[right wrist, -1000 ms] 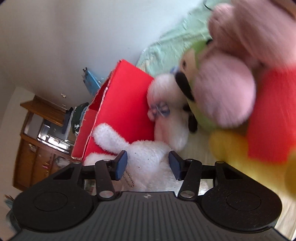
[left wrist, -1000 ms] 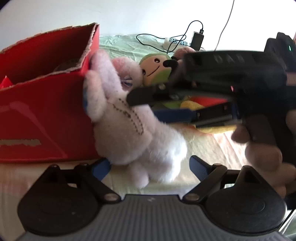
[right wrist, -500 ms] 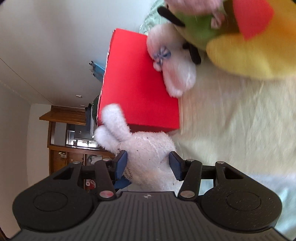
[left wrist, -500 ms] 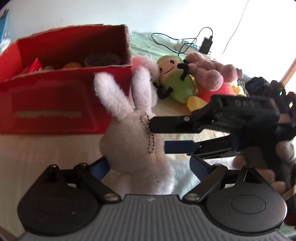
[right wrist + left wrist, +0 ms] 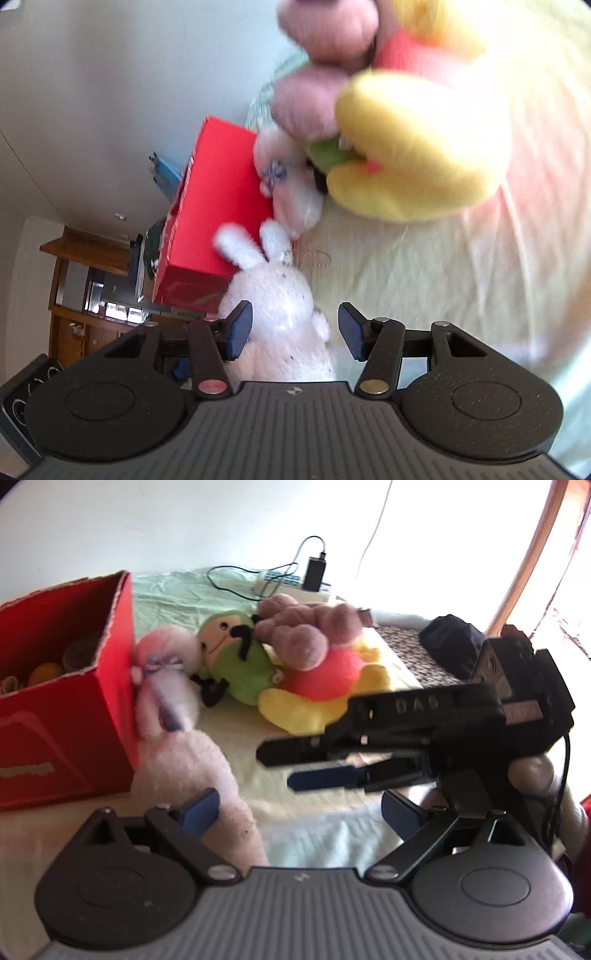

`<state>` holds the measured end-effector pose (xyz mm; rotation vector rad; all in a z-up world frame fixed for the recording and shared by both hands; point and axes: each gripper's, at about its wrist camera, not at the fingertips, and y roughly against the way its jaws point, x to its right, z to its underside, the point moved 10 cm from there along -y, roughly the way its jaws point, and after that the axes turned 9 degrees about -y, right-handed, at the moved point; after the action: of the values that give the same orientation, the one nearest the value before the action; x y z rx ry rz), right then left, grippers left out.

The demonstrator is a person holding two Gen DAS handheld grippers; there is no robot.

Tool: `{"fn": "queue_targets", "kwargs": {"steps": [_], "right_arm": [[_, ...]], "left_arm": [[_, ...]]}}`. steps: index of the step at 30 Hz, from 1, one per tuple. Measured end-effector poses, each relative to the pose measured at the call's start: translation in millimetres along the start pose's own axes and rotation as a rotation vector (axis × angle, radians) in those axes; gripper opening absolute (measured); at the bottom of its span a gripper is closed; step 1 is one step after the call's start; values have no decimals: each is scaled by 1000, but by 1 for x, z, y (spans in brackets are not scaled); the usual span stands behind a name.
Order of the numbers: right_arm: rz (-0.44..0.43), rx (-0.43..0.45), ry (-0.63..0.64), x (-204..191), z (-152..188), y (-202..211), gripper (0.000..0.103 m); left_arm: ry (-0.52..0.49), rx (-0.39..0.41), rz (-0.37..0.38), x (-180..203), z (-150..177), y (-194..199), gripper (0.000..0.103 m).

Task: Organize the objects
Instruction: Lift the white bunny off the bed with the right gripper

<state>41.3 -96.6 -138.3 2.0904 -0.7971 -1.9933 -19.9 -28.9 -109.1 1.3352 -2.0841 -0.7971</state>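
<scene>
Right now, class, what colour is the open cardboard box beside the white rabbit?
Red; the box shows best in the left wrist view.

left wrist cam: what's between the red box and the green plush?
A pale pink plush with a blue bow, pressed against the red box corner; the green plush lies just beyond it. Clear in the left wrist view.

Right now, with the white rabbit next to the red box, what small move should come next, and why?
Probably close the right gripper on the white rabbit. In the right wrist view the rabbit sits between its open fingers, against one pad and with a gap to the other, so it does not look clamped. It is still outside the red box, leaning on its wall.
</scene>
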Motion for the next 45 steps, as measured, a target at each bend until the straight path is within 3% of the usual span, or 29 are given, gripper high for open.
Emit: {"fn": "queue_targets", "kwargs": {"steps": [3,10,14,18,22,28,31,37,40,45], "right_arm": [[-28,26,29,-9,-5,7,56],[-50,-32,165,-39,1,-23,56],[98,-42,247,-31,2,-45,54],[99,-54,208,-21,0,-49,54],[94,-36,163,-13,-6,-44,55],[67,-32,127,-3,-11,-22,56],[76,-50,123,-2,-10,-24,56],[90,-60,96,7,-6,-25,55],[91,-76,125,2,-2,-22,45],[92,-89,179,-10,5,-15,44]], "left_arm": [[0,-17,6,0,3,-6,94],[7,-37,39,9,8,-9,94],[15,-42,31,7,13,-4,94],[47,-39,21,-8,19,7,94],[158,-58,1,-40,25,0,94],[284,-59,90,-54,19,-22,89],[259,-75,98,-49,18,-32,89],[239,-108,116,-42,17,-49,77],[224,-108,113,-40,15,-47,75],[205,-94,102,-35,12,-34,76]]}}
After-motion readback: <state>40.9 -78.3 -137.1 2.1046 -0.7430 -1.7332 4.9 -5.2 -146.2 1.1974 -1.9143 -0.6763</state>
